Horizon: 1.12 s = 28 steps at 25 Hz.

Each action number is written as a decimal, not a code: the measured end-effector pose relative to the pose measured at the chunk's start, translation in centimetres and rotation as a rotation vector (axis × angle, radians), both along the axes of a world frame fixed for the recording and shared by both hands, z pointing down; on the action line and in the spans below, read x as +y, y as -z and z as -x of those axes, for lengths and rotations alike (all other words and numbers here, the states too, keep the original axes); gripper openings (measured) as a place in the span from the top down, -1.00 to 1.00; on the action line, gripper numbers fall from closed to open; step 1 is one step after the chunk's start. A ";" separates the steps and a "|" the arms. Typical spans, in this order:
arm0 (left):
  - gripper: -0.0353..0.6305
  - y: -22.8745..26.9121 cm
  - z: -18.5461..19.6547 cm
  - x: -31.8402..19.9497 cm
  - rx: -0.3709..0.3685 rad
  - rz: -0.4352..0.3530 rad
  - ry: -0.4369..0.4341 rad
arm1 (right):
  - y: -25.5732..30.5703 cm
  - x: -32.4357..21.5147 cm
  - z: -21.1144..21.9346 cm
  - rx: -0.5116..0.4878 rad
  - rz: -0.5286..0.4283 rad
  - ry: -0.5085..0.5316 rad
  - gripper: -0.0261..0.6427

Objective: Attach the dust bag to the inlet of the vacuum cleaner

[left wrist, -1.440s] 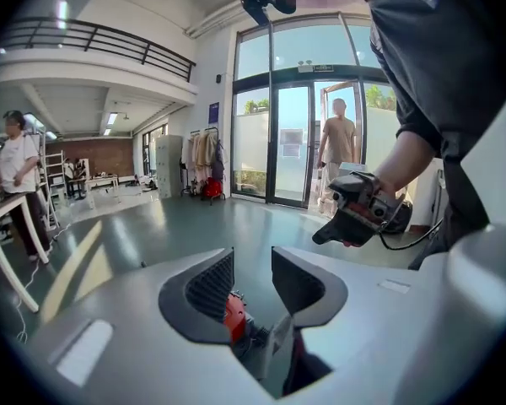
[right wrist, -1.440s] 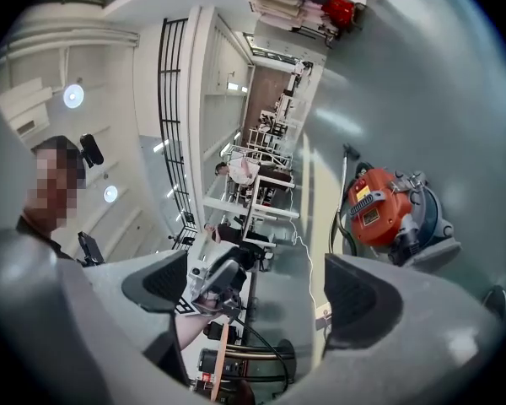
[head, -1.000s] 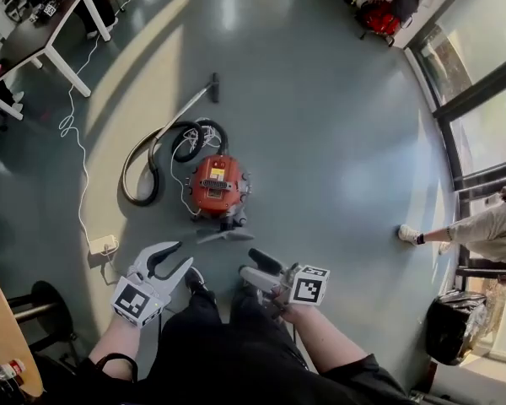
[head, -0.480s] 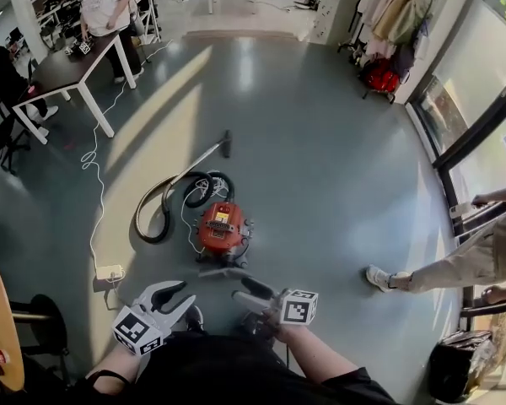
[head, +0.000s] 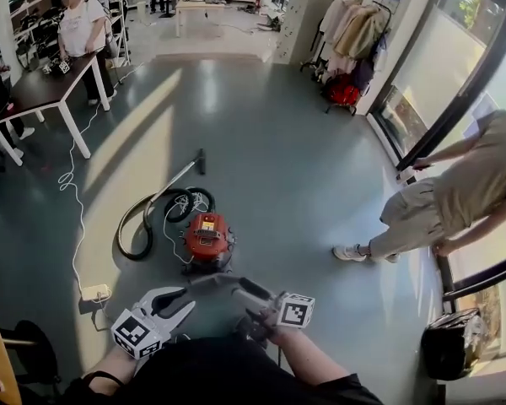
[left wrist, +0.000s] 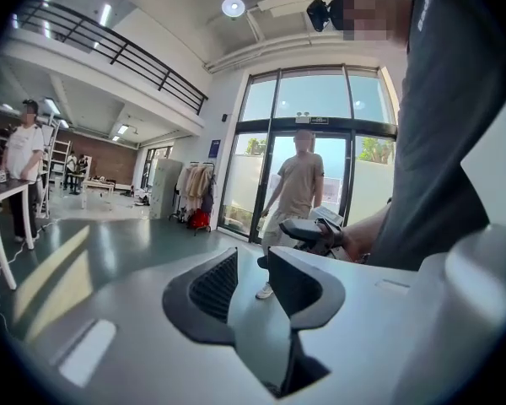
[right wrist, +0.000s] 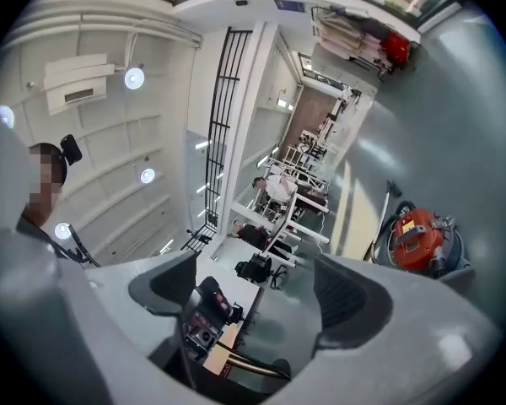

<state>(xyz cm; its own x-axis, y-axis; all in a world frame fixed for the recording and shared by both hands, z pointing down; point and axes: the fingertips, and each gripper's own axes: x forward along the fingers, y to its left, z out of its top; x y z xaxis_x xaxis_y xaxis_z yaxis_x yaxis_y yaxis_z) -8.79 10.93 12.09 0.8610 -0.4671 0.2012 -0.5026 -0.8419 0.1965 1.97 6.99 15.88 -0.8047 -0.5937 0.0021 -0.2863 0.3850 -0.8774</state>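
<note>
Grippers held roughly level, short of the red vacuum cleaner (head: 207, 236) on the floor.
Forearms reach forward from the torso. Left gripper (head: 185, 300): jaws narrowly apart, closing, empty. Right gripper (head: 240, 298): jaws wide, closing, empty. Hose (head: 139, 226) apparently coils beside the cleaner.

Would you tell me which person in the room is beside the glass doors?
The one in beige, bent forward at right; the white-shirted person stands by the table.

The inlet of the red vacuum cleaner (head: 207, 236) is too small to make out. At right, a bystander (head: 460, 192) is cut off by the frame's edge.
</note>
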 end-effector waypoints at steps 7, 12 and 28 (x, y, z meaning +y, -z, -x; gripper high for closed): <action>0.55 1.2 3.1 3.8 0.054 -0.049 -0.081 | 2.5 3.6 4.6 0.080 -0.047 -0.035 -0.28; 0.60 1.1 3.9 6.0 0.078 -0.052 -0.127 | 3.7 6.3 6.6 0.099 -0.060 -0.036 -0.15; 0.64 2.7 -4.0 11.0 0.050 -0.027 0.017 | 3.7 10.9 -0.2 0.034 -0.123 0.067 0.39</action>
